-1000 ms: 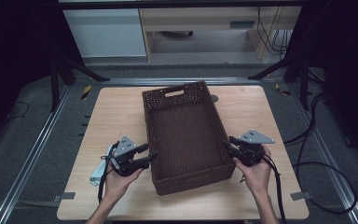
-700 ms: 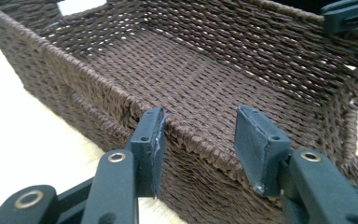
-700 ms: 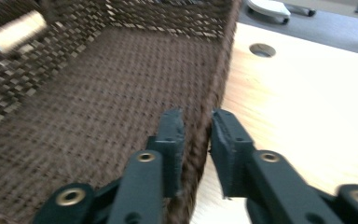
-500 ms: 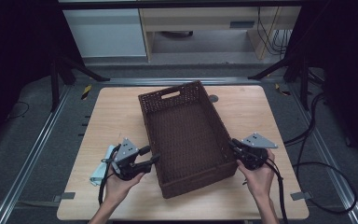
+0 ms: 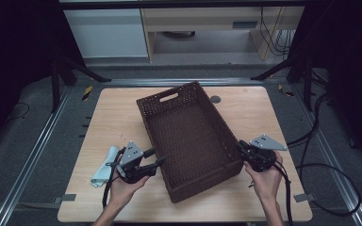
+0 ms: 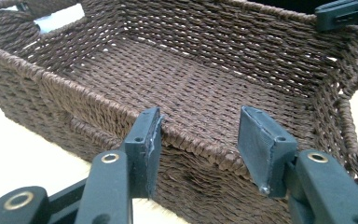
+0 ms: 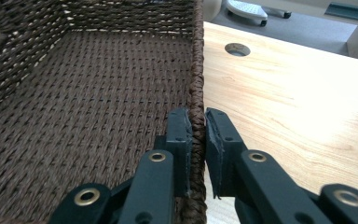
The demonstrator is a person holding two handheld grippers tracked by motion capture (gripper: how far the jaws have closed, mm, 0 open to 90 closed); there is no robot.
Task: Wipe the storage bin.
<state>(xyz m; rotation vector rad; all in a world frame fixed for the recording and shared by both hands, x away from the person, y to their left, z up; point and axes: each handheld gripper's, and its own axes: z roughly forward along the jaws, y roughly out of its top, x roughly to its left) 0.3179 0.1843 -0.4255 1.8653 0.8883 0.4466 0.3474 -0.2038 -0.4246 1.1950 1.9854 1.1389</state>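
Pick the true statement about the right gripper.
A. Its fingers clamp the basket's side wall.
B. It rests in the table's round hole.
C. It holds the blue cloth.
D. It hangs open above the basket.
A: the right gripper has its fingers pressed on either side of the woven basket wall.

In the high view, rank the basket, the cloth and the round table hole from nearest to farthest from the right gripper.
1. Basket: the right gripper clamps its right wall, so it touches.
2. Table hole: beyond the gripper, near the table's far edge, by the basket's far right corner.
3. Cloth: across the basket, at the table's left, beside the left gripper.
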